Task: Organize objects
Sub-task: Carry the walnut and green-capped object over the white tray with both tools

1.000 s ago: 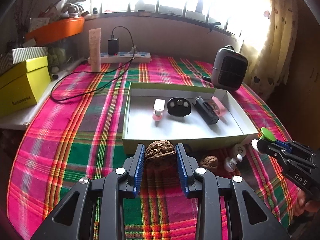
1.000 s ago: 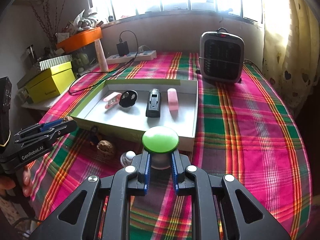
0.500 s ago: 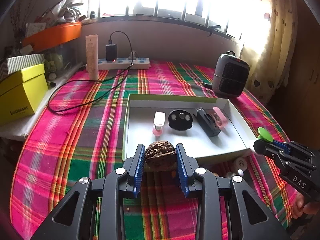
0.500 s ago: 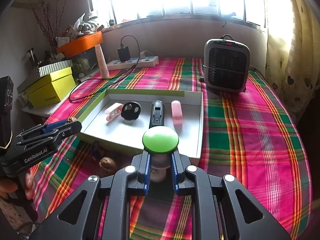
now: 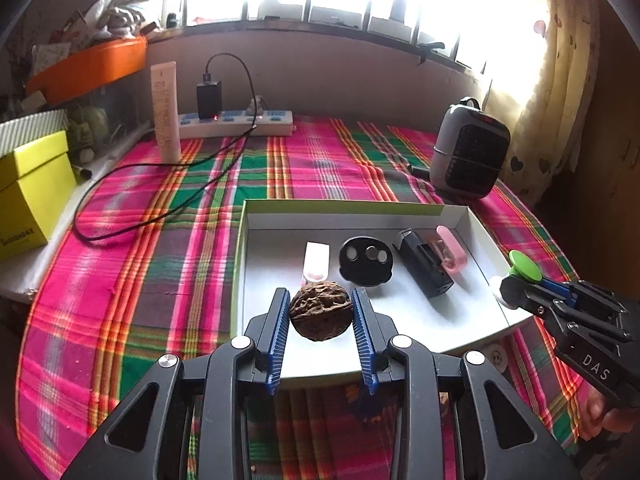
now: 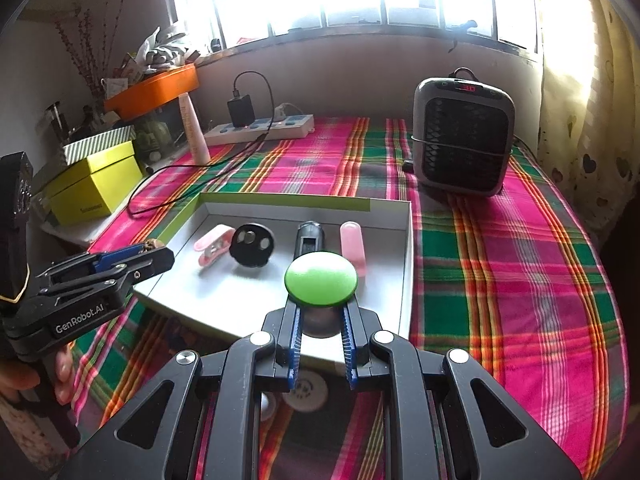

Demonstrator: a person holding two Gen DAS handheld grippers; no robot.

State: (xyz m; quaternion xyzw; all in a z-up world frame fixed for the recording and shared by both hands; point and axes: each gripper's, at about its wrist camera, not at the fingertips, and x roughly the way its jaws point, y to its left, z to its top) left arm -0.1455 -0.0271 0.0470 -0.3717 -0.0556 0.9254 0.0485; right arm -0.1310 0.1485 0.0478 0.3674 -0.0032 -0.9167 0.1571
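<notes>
A white tray (image 5: 476, 224) sits on a plaid-covered worktop (image 5: 160, 240). Four items already lie in a row along its far side: a pink-and-white clip (image 5: 316, 260) at ten o'clock, then a black disc (image 5: 366, 260), a black device (image 5: 426, 270), and a pink bar (image 5: 452, 250) at two o'clock. The left tongs (image 5: 322, 314) pinch a walnut (image 5: 321, 315) over the tray's near edge at seven o'clock. The right tongs (image 6: 321, 320), pressed tight, hold a green-capped mushroom toy (image 6: 321, 279) over the near edge at five o'clock. Neither is set down yet. Small white pieces (image 6: 306, 392) remain on the cloth outside, so sorting looks roughly half done.
</notes>
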